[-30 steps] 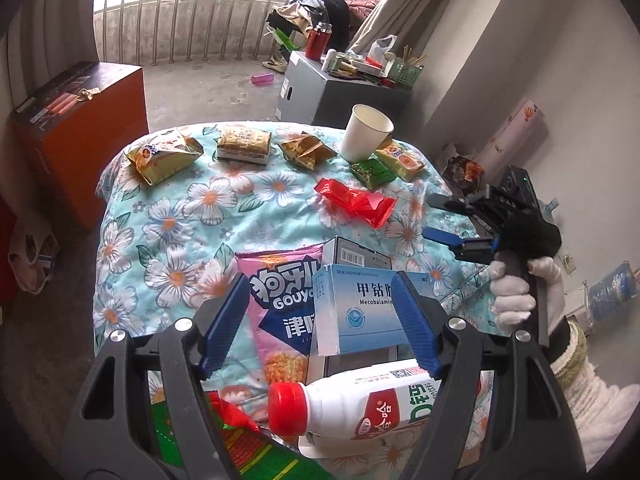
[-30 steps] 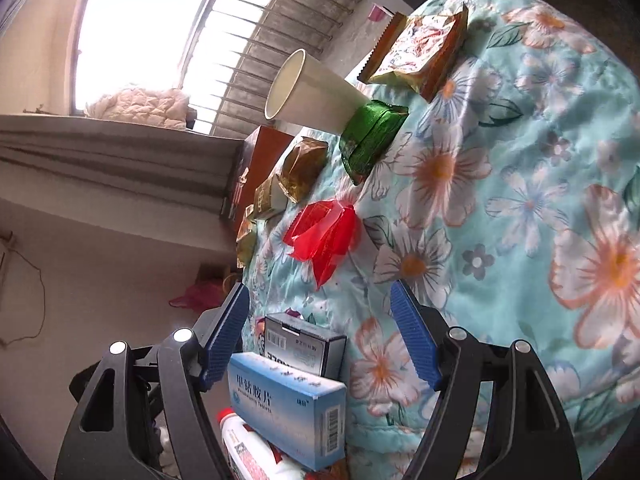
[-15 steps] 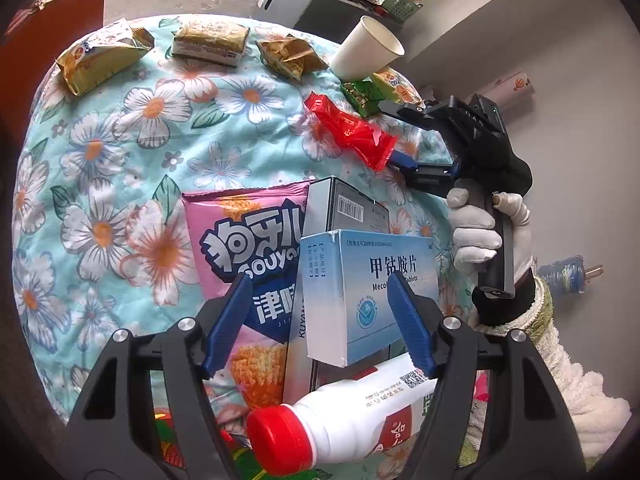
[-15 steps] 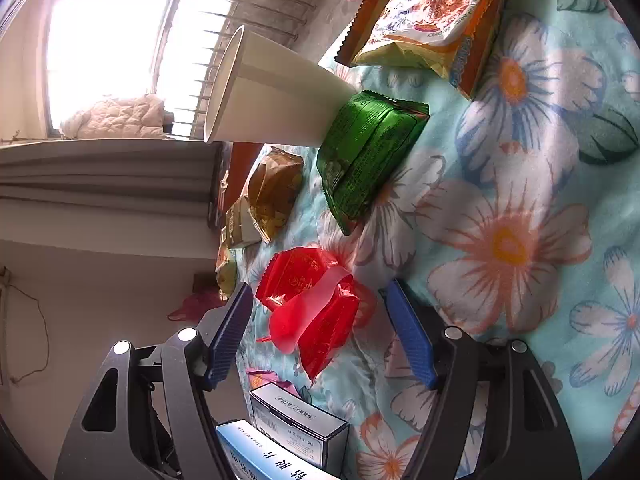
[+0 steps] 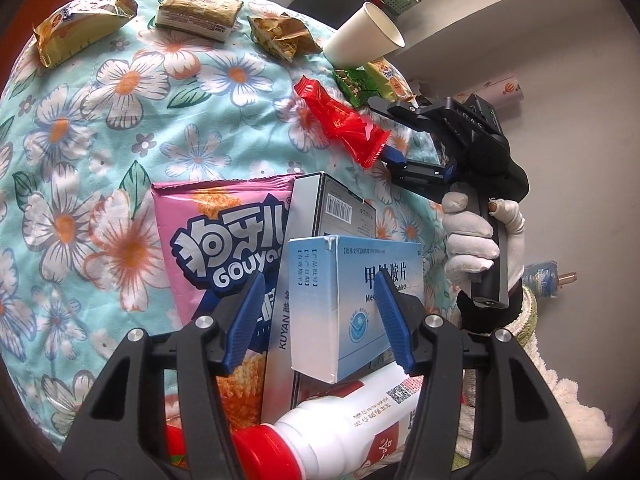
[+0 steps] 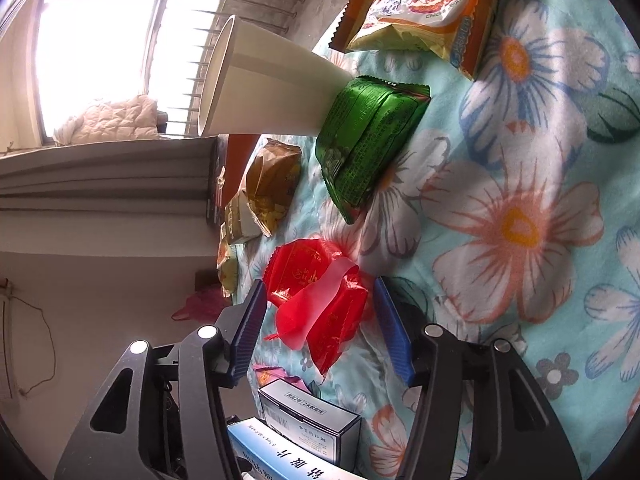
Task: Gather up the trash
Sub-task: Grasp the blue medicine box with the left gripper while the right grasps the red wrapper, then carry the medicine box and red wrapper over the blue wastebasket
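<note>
My left gripper [image 5: 320,320] hangs over a light blue medicine box [image 5: 352,292] that lies on a grey box [image 5: 340,208]. Its jaws are closing; the left pad stands clear of the box and the right pad overlaps its face, with no grip shown. In the right wrist view my right gripper [image 6: 320,328] straddles a crumpled red wrapper [image 6: 316,308] on the floral cloth [image 6: 520,220]. Its jaws are closing too, the pads just beside the wrapper. From the left wrist view, a gloved hand [image 5: 472,248] holds that right gripper [image 5: 378,128] at the red wrapper [image 5: 344,124].
A pink snack bag [image 5: 216,240] and a white bottle with a red cap [image 5: 340,432] lie by the boxes. Farther back stand a paper cup [image 5: 360,36], a green packet [image 6: 368,136], an orange packet [image 6: 420,8] and several brown snack bags [image 5: 196,12].
My left gripper dropped and tilted down onto the stacked boxes, its jaws narrowing. My right gripper slid forward from the boxes until the red wrapper lay between its narrowing jaws.
</note>
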The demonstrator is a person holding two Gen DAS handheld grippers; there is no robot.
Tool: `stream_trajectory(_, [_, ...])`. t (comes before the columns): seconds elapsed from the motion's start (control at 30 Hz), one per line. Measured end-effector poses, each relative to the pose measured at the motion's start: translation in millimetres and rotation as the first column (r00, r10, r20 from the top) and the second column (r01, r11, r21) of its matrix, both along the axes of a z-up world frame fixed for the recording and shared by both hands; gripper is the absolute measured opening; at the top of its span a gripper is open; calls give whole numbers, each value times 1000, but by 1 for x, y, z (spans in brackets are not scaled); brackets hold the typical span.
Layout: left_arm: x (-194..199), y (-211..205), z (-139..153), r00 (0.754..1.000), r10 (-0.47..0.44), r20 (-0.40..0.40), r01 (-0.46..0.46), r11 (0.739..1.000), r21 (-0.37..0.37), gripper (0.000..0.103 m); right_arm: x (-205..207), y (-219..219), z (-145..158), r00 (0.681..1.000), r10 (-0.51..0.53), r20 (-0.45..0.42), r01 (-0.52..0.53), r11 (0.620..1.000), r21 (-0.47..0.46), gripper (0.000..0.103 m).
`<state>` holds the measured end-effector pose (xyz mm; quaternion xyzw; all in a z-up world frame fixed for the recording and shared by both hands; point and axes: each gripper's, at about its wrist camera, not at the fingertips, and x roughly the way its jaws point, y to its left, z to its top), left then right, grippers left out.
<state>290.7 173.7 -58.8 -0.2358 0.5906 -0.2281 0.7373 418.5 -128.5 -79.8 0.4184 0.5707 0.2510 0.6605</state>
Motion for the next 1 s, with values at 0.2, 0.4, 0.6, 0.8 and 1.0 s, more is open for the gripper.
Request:
stream_trajectory(0.2, [2, -2, 1, 1000, -3, 6, 3, 1000, -25, 41, 1, 14, 0, 1000, 12, -6, -12, 1000, -20, 44])
stream_trajectory(0.4, [1, -1, 4, 999, 9, 32, -8, 1000, -21, 39, -3, 12, -7, 1000, -1, -7, 1, 1000, -10, 27])
stream_trajectory(0.6, [-2, 6, 11, 997, 34, 62, -32, 999, -29, 36, -15, -8, -12, 1000, -13, 16, 13, 1000, 8, 15])
stream_trajectory(0.8, [-7, 10, 22, 992, 57, 109, -54, 998, -27, 33, -22, -25, -4, 998, -36, 48, 34, 999, 32, 12])
stream_trajectory(1.0, [-14, 6, 37, 986, 61, 155, -58, 998, -27, 32, -38, -51, 15, 993, -66, 100, 62, 997, 43, 11])
